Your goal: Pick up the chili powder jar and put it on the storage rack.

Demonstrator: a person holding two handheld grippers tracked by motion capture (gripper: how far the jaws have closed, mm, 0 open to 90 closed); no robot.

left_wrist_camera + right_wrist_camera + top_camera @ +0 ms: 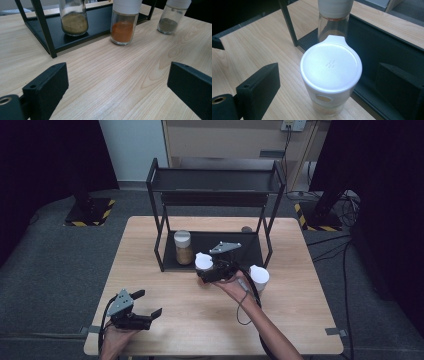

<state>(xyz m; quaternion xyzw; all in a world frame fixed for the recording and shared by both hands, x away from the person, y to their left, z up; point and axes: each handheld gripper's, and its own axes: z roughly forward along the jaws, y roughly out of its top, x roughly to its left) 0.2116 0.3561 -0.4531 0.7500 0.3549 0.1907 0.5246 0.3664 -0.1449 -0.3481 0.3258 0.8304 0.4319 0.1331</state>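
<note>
A white-lidded jar of orange spice (203, 261) (123, 23) (330, 67) stands on the wooden table (200, 320) just in front of the black shelf's (215, 180) lower tier. My right gripper (204, 269) (328, 72) is open, one jaw on each side of that jar with a gap on both sides. A jar of tan spice (183, 247) (74, 18) (333, 17) stands on the lower tier. To the right a third jar with grey-green spice (259, 276) (172, 17) is on the table. My left gripper (149, 302) (117, 72) is open over bare wood near the front left.
The two-tier black shelf (100, 20) (367, 42) takes up the back middle of the table, its upright posts flanking the lower tier. Dark floor surrounds the table, with stands and cables at the back right.
</note>
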